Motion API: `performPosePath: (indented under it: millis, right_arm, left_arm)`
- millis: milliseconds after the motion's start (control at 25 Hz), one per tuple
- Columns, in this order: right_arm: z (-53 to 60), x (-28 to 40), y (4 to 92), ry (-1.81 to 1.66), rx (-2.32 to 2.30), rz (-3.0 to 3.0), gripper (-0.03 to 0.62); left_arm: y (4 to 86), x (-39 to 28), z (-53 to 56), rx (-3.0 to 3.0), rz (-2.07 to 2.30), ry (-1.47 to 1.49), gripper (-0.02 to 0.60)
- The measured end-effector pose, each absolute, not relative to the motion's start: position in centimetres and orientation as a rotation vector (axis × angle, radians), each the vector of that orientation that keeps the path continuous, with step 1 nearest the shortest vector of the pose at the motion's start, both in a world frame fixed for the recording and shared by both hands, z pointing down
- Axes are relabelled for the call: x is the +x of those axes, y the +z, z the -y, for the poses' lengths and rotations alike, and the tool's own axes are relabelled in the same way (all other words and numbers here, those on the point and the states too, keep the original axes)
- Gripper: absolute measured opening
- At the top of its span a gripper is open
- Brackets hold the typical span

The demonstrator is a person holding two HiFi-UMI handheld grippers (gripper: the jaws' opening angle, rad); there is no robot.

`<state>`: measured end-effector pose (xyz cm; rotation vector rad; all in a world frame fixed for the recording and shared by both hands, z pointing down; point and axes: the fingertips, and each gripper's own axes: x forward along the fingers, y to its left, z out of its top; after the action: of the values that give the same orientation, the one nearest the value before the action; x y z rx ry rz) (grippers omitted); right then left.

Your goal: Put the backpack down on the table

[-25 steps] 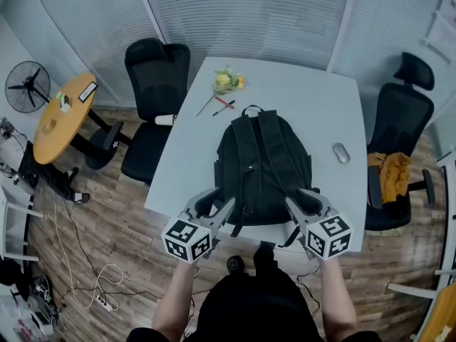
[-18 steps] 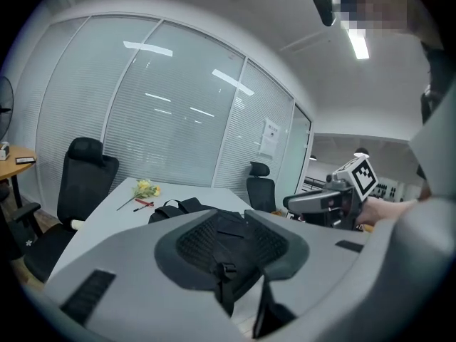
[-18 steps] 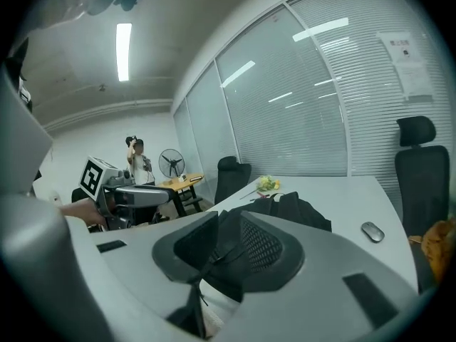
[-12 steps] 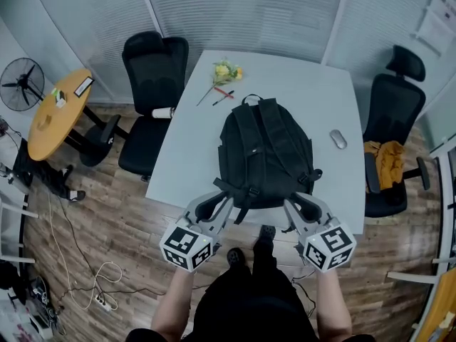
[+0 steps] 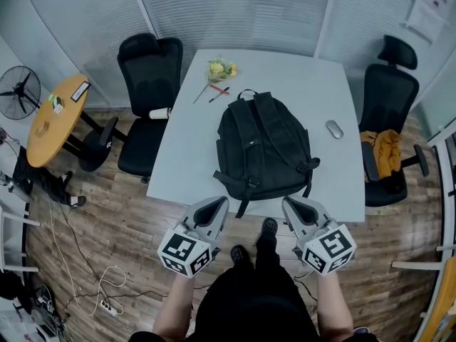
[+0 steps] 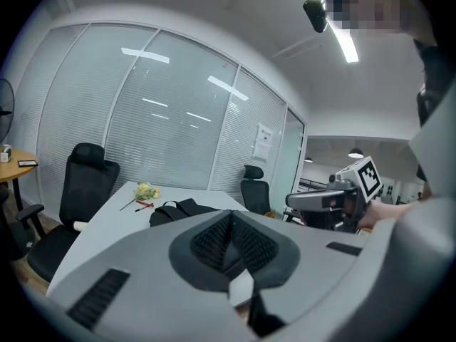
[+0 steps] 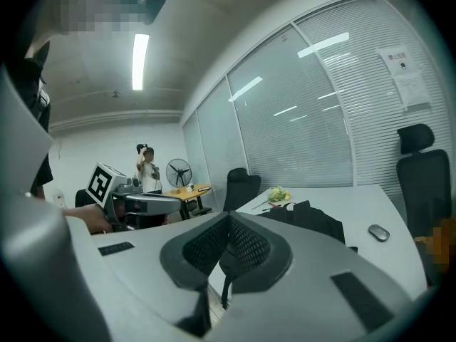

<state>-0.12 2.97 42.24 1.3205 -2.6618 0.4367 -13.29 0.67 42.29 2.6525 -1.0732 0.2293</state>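
Observation:
The black backpack [image 5: 262, 152] lies flat on the white table [image 5: 187, 164], straps up and handle toward the far side. Both grippers hang in front of the table's near edge, clear of the bag. My left gripper [image 5: 216, 204] has just closed; its jaws are shut with nothing between them. My right gripper [image 5: 290, 204] has closed the same way and is empty too. Past the shut left gripper [image 6: 230, 221] the left gripper view shows the backpack [image 6: 178, 209]. Beyond the shut right gripper [image 7: 228, 223] the backpack [image 7: 313, 221] also appears.
A yellow flower [image 5: 221, 70], a red pen [image 5: 222, 90] and a grey mouse [image 5: 334, 129] lie on the table. Black office chairs stand at the left [image 5: 146, 98] and right [image 5: 388, 98]. A round wooden table [image 5: 53, 116] and a fan [image 5: 18, 91] stand far left.
Both grippers have drawn back from the backpack's lower corners toward the person, off the table's edge, and their jaws have gone from open to shut. The backpack stays on the table.

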Motion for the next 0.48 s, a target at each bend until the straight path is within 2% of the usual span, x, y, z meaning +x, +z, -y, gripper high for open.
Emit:
performPosePath:
  millis: [480]
  right_arm:
    - [-3.4,-1.5,42.4,0.418,1.279,2.656,0.008]
  left_arm:
    - [41.8,-13.1,-0.4,2.682,1.02,0.238,0.0]
